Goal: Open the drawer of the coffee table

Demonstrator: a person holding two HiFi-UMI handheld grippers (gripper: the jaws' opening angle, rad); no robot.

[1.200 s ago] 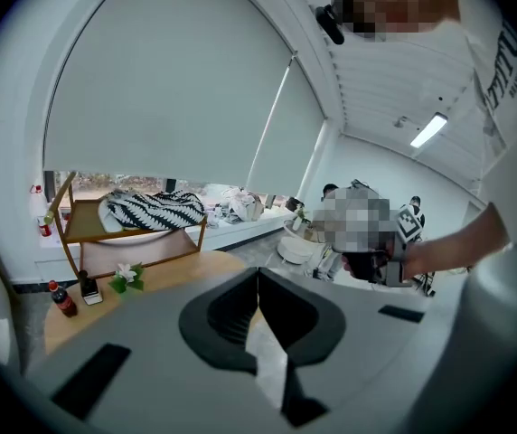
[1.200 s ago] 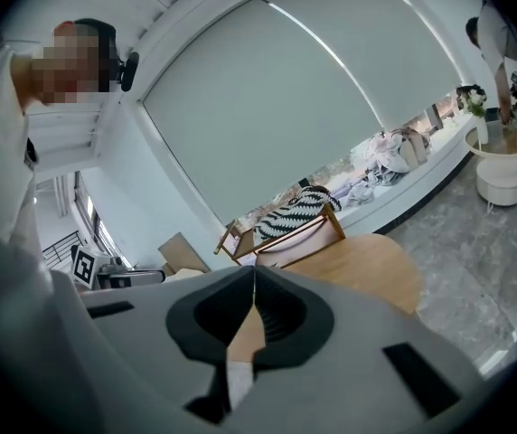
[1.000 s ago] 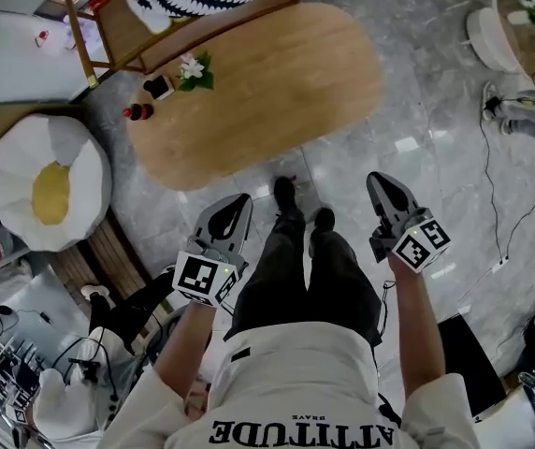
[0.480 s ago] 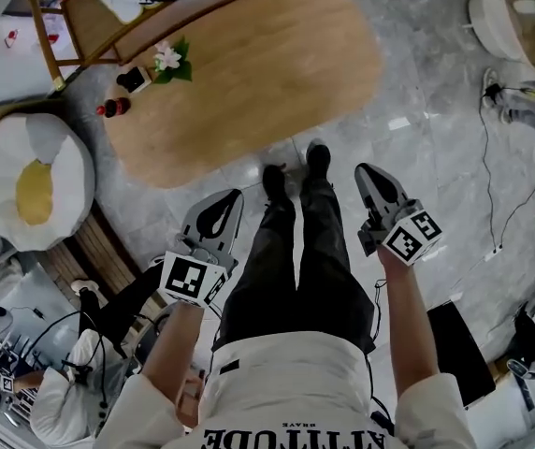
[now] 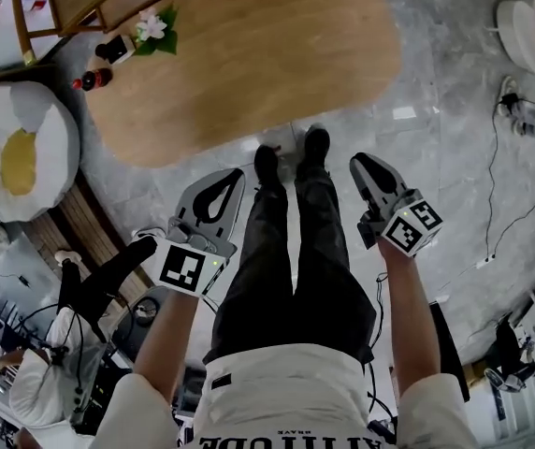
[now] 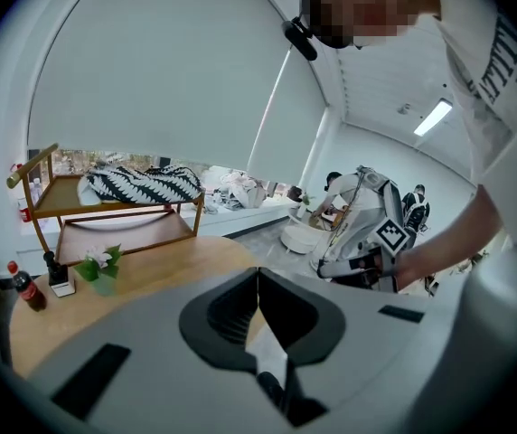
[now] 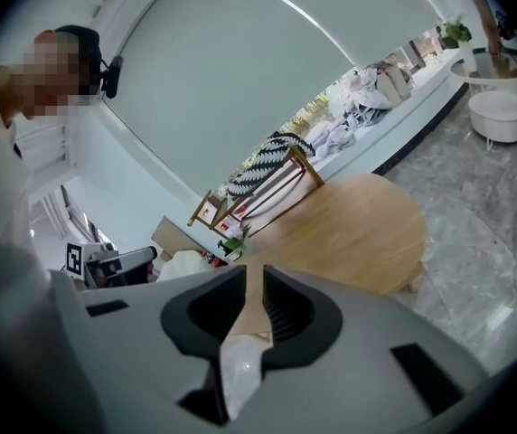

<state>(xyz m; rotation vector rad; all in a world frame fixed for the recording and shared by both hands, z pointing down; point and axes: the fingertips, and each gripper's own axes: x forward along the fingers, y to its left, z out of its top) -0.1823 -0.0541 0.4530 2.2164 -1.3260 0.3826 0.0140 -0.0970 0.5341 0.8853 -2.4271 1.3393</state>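
**Ahead of both claws, the coffee table lies untouched**

Beyond the tips of the left claw (image 5: 237, 174) and the right claw (image 5: 358, 163) stands the oval wooden coffee table (image 5: 249, 54). It is apart from both, with a strip of grey marble floor (image 5: 436, 157) between the tips and its near edge. Its drawer cannot be made out in any view.

The left claw is clenched: its own view shows the two jaws meeting along one line, with nothing between them. The right claw is released by a sliver. Its jaws have just been opening, and the narrow gap between them holds no object; only the tabletop shows through it.

Both claws point forward and somewhat down, one on each side of the person's legs. The black shoes (image 5: 316, 144) stand between the two claws, just short of the table edge.

Far past the left claw, at the table's far left end, sit a small flower pot (image 5: 152, 28) and a cola bottle (image 5: 91, 79). Left of the left claw, off the table, lies a white cushion (image 5: 20, 152) with a yellow centre.
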